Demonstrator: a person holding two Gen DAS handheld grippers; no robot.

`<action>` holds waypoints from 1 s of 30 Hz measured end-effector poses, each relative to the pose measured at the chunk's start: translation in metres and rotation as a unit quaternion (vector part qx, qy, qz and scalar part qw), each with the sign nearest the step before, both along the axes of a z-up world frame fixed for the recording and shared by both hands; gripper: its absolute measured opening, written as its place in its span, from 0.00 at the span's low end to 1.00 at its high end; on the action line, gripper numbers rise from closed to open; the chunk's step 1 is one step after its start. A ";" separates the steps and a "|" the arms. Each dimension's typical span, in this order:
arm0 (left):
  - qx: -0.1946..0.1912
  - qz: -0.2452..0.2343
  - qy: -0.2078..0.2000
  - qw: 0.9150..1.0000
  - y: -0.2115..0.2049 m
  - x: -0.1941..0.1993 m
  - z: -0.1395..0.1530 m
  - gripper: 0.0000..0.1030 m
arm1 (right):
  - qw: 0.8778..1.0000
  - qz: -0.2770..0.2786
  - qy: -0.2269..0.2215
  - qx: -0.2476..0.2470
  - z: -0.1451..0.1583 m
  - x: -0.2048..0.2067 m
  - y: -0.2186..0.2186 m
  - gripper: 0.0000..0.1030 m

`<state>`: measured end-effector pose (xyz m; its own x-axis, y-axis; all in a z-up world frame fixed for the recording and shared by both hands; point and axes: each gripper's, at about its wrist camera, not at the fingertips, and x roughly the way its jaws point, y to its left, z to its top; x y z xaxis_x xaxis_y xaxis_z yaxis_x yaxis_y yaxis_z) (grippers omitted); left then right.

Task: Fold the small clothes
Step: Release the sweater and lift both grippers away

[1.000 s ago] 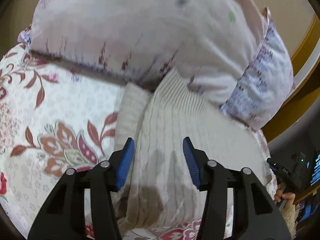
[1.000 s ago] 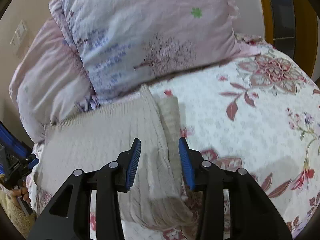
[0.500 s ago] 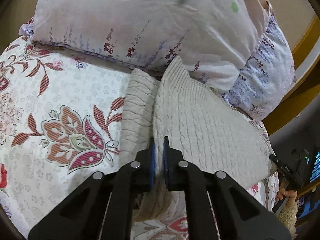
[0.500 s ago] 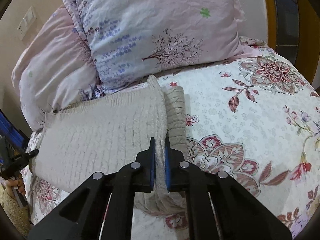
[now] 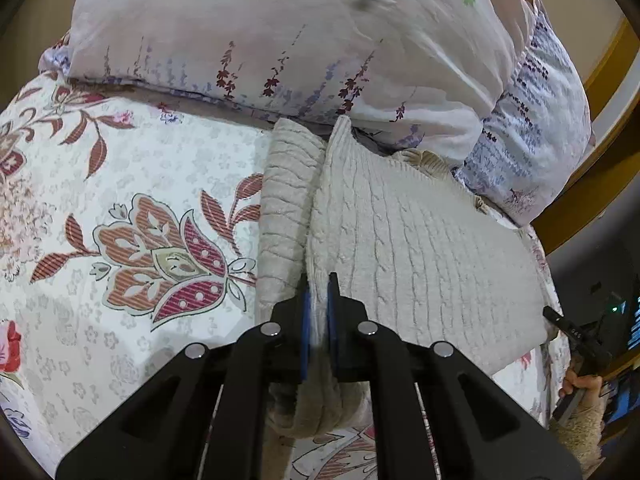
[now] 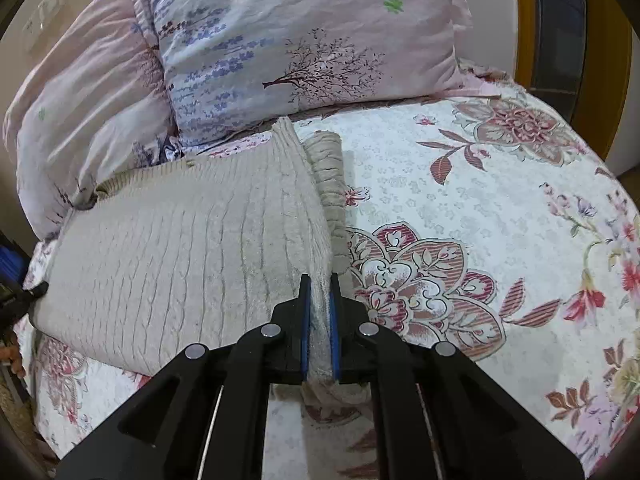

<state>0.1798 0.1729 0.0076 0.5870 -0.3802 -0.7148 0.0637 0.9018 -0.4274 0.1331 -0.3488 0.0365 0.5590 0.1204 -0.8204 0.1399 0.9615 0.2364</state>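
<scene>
A cream cable-knit sweater [image 5: 420, 248] is pinched at its raised edge by the left gripper [image 5: 318, 320]; lavender-printed pillows [image 5: 280, 32] are seen at twelve o'clock.

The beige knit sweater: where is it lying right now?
The beige knit sweater lies on the floral bedspread just below the pillows, left of centre in the right wrist view, its raised fold pinched by both tools.

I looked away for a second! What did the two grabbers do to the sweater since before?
Both closed their fingers on the cream sweater. The left gripper and the right gripper stood open over it, then each pinched a side edge, bunching the knit up into a ridge. The pillows and flowered bedspread stayed put.
</scene>
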 end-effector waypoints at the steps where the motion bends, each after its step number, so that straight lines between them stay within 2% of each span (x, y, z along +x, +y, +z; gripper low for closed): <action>1: 0.003 -0.001 -0.001 1.000 0.000 0.000 0.000 0.07 | 1.000 -0.001 -0.002 -0.004 0.001 -0.001 0.001 0.08; 9: 0.013 -0.004 -0.007 1.000 -0.001 -0.001 -0.001 0.11 | 1.000 -0.018 0.007 -0.013 -0.003 0.000 0.001 0.08; 11: 0.009 -0.005 -0.008 1.000 -0.001 -0.002 0.001 0.14 | 0.999 -0.026 0.010 -0.023 0.000 0.001 0.002 0.14; 13: 0.004 -0.006 -0.012 1.000 -0.001 -0.006 0.004 0.28 | 0.999 -0.039 0.003 -0.037 0.008 0.002 0.005 0.32; 14: 0.004 -0.004 -0.019 1.000 -0.002 -0.008 0.008 0.34 | 0.998 -0.041 -0.006 -0.042 0.012 0.002 0.007 0.34; 16: 0.018 0.006 -0.045 0.999 -0.004 -0.014 0.019 0.55 | 0.998 -0.037 -0.036 -0.046 0.024 0.004 0.015 0.36; 19: 0.042 0.008 -0.100 0.994 -0.017 -0.023 0.040 0.64 | 0.998 -0.004 -0.060 -0.031 0.033 0.012 0.039 0.36; 23: 0.032 -0.011 -0.118 0.992 -0.033 -0.020 0.049 0.70 | 0.997 0.046 -0.051 -0.042 0.026 0.028 0.075 0.36; 30: 0.030 -0.014 -0.072 0.997 -0.045 -0.002 0.026 0.71 | 0.996 0.074 -0.019 -0.051 0.005 0.047 0.102 0.36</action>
<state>0.1776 0.1278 0.0338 0.6755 -0.3561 -0.6457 0.1457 0.9229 -0.3565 0.1799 -0.2470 0.0419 0.5721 0.1199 -0.8114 -0.0118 0.9904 0.1381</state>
